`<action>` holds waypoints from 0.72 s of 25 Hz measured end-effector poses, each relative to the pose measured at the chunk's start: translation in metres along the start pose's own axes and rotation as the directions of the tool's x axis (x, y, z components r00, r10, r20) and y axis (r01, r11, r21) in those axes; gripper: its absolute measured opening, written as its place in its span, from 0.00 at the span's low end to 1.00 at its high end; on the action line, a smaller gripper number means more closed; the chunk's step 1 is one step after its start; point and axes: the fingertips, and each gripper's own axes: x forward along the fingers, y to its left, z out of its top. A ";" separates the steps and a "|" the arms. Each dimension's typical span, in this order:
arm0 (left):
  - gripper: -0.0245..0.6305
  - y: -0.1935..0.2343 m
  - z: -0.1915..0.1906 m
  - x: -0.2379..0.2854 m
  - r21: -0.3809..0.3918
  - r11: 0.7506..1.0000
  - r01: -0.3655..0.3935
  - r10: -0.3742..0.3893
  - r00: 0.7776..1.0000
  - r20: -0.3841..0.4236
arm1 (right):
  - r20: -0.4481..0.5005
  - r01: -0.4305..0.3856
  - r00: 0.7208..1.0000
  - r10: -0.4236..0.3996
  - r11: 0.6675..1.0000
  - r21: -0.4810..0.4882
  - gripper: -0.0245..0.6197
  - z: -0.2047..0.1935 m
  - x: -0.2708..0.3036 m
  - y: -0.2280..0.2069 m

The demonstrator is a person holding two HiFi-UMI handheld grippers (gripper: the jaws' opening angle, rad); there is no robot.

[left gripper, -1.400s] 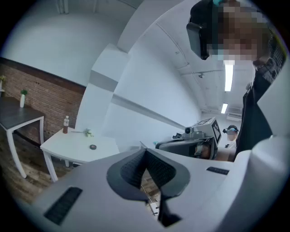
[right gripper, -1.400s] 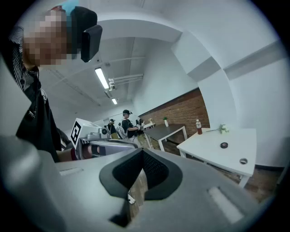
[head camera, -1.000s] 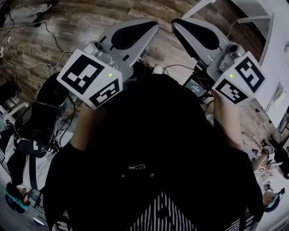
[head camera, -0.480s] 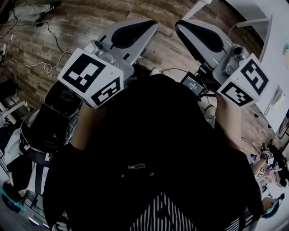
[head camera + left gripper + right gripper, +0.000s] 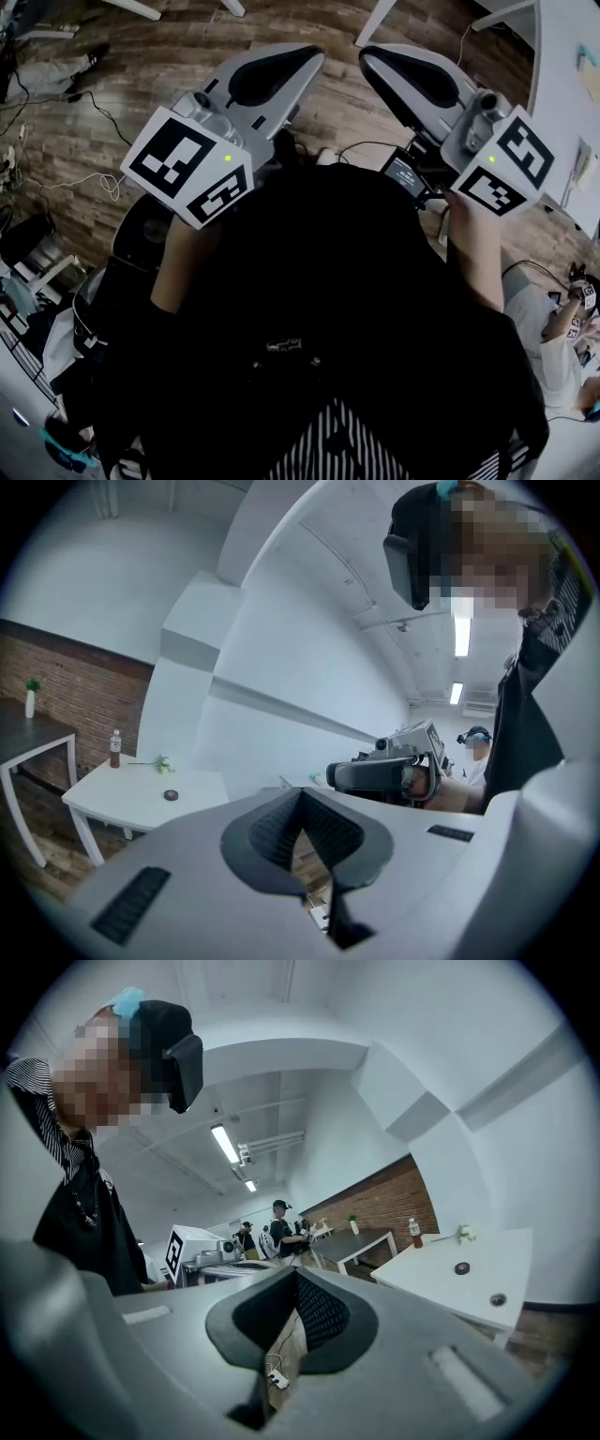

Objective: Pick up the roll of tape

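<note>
The roll of tape (image 5: 171, 795) is a small dark ring lying on a white table (image 5: 131, 803), far off at the left of the left gripper view. In the right gripper view the roll of tape (image 5: 461, 1267) lies on that table (image 5: 478, 1283) at the right. My left gripper (image 5: 307, 58) and right gripper (image 5: 371, 56) are held up side by side in front of the person's dark torso, both far from the table. The left gripper (image 5: 302, 795) has its jaws together with nothing between them. The right gripper (image 5: 295, 1275) is likewise shut and empty.
A bottle (image 5: 414, 1233) and a small plant sprig (image 5: 461, 1233) stand on the white table, plus another small round thing (image 5: 498, 1299). A dark table (image 5: 361, 1241) and several people stand beyond. Cables (image 5: 94, 103) and gear lie on the wooden floor.
Both grippers have shifted only a little in the head view while the floor below has slid down and left; the white table's corner now shows more at the upper right.
</note>
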 end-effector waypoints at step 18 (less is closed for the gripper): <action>0.05 0.033 0.069 0.054 0.121 0.921 0.369 -0.370 0.929 -0.018 | 0.163 0.400 0.904 -0.395 0.916 0.000 0.05 0.064 -0.011 -0.054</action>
